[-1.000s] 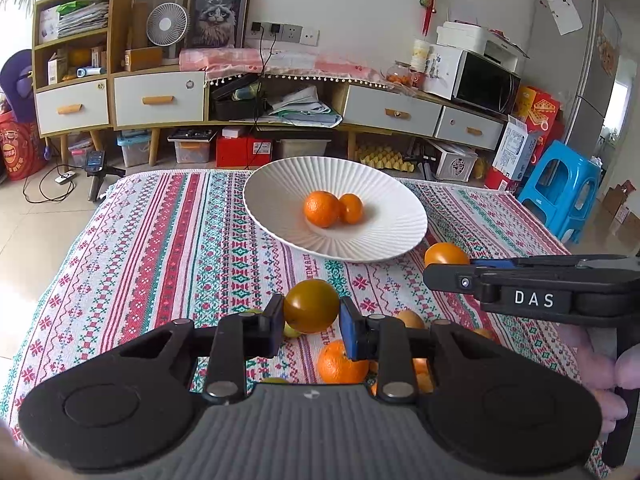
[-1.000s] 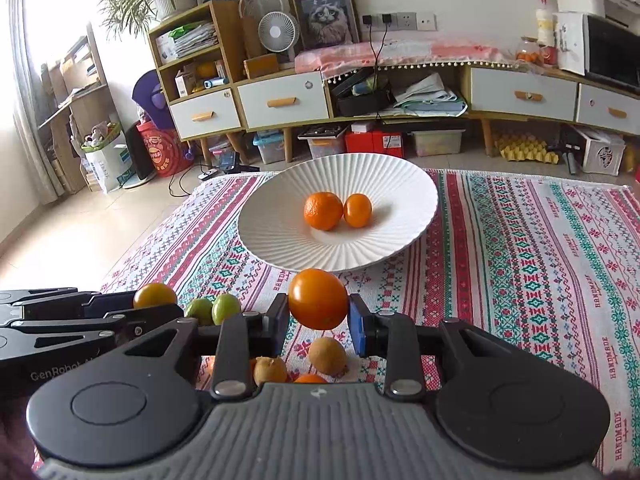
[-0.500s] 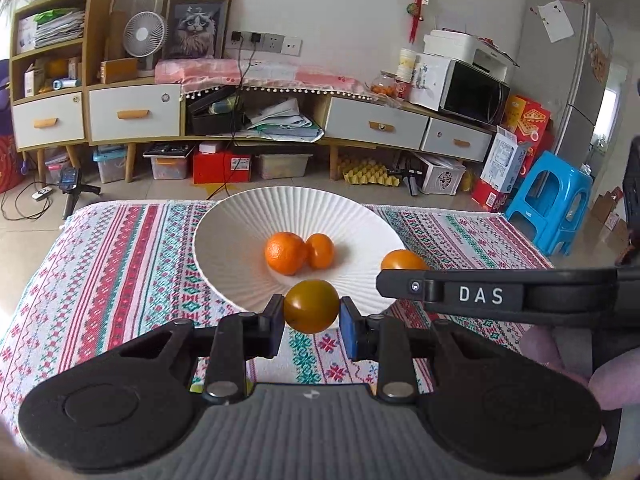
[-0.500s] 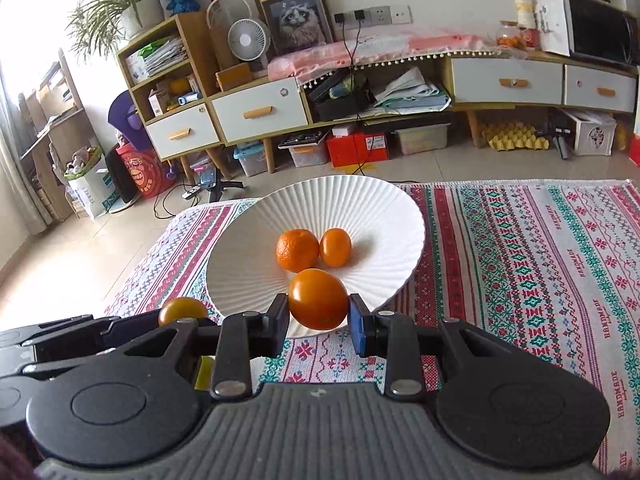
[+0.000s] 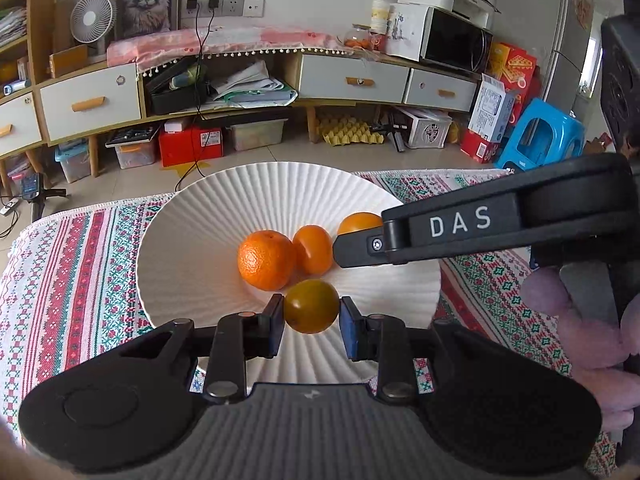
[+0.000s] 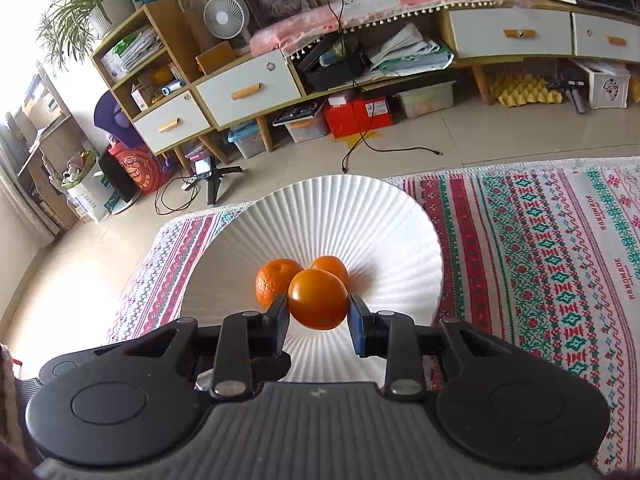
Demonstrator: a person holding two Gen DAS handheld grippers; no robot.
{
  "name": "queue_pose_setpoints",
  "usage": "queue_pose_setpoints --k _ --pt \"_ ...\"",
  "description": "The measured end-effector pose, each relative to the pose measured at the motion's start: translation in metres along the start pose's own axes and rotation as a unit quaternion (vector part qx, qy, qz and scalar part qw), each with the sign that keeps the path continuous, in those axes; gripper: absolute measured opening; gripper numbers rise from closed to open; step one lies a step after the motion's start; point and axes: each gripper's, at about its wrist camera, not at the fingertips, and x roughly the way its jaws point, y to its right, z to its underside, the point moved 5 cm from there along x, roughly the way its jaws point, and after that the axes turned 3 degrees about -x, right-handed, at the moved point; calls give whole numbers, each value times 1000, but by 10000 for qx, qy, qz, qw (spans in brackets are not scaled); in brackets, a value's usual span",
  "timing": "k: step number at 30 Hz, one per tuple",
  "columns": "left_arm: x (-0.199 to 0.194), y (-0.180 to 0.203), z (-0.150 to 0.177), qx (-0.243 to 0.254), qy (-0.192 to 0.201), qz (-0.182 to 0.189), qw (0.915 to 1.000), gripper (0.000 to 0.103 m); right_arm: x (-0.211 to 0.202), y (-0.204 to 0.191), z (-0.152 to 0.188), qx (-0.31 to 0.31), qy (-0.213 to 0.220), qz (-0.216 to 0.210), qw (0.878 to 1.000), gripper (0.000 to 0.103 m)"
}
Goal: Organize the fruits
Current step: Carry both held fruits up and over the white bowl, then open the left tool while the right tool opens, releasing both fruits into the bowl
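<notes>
On our left, we hold the left gripper point(image 5: 311, 312) over the near half of the white ribbed plate point(image 5: 192, 240), its fingers point(image 5: 275, 320) clamped on a greenish-brown fruit point(image 5: 311, 306). That fruit hangs just in front of a rough-skinned orange point(image 5: 266, 260) lying in the middle of the plate, with a smoother, smaller orange point(image 5: 314, 249) touching it on its right. The plate sits on the patterned cloth point(image 5: 72, 280) that covers the bench.

Further right in the left wrist view, our right gripper point(image 6: 318, 316) reaches in from the side as a dark bar marked DAS, and only the top of the fruit it carries shows behind its tip. From its own camera we see its fingers point(image 6: 280, 316) pressed against both sides of a smooth orange fruit point(image 6: 318, 299), held above the plate, in front of the two oranges lying there. Whether either carried fruit touches the plate we cannot tell.

At the far right edge of the left wrist view, a hand point(image 5: 592, 328) in a pale purple glove grips the handle of the right gripper.
</notes>
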Motion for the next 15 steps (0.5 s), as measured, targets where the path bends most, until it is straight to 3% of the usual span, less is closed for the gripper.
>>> queue_pose_setpoints --k 15 --pt "9 -8 -3 -32 -127 -171 9998 31 11 3 0 26 -210 87 9997 28"
